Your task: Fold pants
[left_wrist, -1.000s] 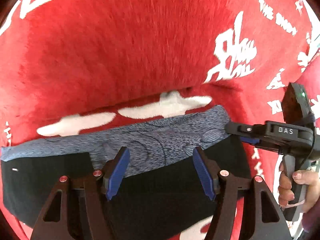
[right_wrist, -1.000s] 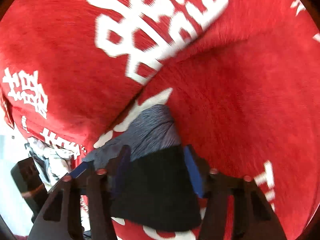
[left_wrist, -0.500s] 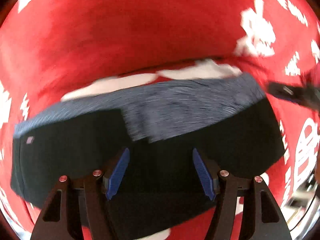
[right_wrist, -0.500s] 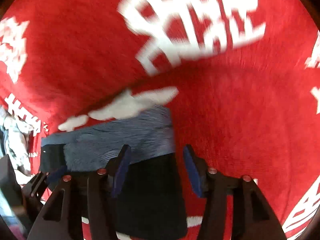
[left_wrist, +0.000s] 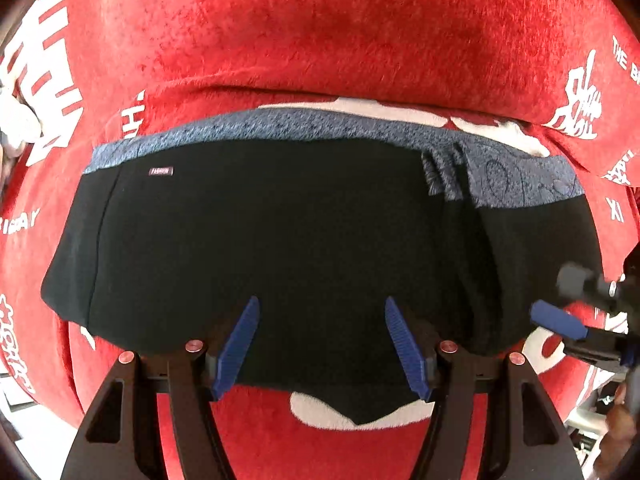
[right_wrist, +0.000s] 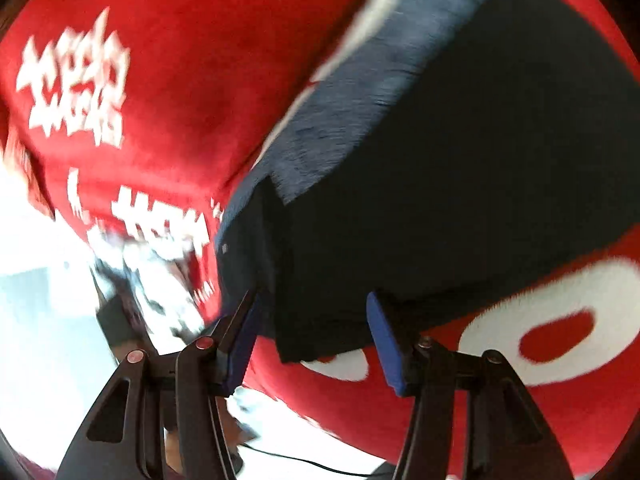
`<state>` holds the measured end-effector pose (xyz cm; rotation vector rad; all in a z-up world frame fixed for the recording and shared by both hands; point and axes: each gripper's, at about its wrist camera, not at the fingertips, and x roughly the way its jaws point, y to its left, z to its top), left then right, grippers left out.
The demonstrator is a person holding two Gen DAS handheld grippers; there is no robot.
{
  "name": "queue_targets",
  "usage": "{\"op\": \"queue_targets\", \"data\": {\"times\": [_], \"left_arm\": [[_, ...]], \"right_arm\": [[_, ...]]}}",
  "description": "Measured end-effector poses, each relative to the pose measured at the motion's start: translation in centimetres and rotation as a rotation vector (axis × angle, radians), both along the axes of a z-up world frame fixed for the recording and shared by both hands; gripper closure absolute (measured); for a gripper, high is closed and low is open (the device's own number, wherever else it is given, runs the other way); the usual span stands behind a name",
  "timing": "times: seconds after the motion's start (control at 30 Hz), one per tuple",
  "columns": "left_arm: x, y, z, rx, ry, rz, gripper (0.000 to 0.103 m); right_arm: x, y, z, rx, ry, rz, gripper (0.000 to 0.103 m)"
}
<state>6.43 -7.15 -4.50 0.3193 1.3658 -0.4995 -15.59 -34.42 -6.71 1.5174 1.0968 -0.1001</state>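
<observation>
The pants point(left_wrist: 280, 240) lie folded into a wide black bundle with a blue-grey patterned waistband along the far edge, on a red blanket point(left_wrist: 320, 32). My left gripper point(left_wrist: 322, 344) is open and empty, its blue pads above the bundle's near edge. My right gripper point(right_wrist: 314, 340) is open and empty, with the near corner of the pants point(right_wrist: 440, 200) between its fingers; this view is blurred. The right gripper's blue fingertip also shows in the left wrist view point(left_wrist: 558, 320), at the bundle's right end.
The red blanket point(right_wrist: 160, 80) carries white printed characters and covers the whole surface. Its edge and a bright floor with clutter point(right_wrist: 48, 300) show at the left of the right wrist view. A cable point(right_wrist: 304, 466) runs along the floor.
Both grippers have drawn back from the pants, so more of the black bundle is in view. The right gripper has swung round to the bundle's near right corner.
</observation>
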Motion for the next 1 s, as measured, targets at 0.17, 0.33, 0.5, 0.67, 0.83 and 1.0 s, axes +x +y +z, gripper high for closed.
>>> {"op": "queue_targets", "data": {"times": [0.17,0.33,0.5,0.67,0.83,1.0], "left_arm": [[-0.1,0.6,0.1,-0.017,0.015,0.018,0.036],[-0.1,0.9,0.0,-0.014,0.017,0.018,0.036],[-0.3,1.1,0.1,-0.004,0.018,0.015,0.036],[-0.6,1.2,0.1,0.001,0.017,0.011,0.036],[-0.7,0.8,-0.3,0.022,0.039,0.014,0.036],[-0.8,1.5,0.8,0.006,0.012,0.032,0.0]], "right_arm": [[-0.4,0.8,-0.1,0.038,0.023,-0.061,0.047],[-0.2,1.5,-0.8,0.037,0.053,-0.089,0.046],[-0.5,0.9,-1.9,0.054,0.058,-0.164,0.047],[-1.2,0.7,-1.2,0.041,0.049,-0.174,0.047],[-1.5,0.2,-2.9,0.069,0.066,-0.253,0.083],[0.0,0.2,0.3,-0.039,0.042,-0.11,0.099]]}}
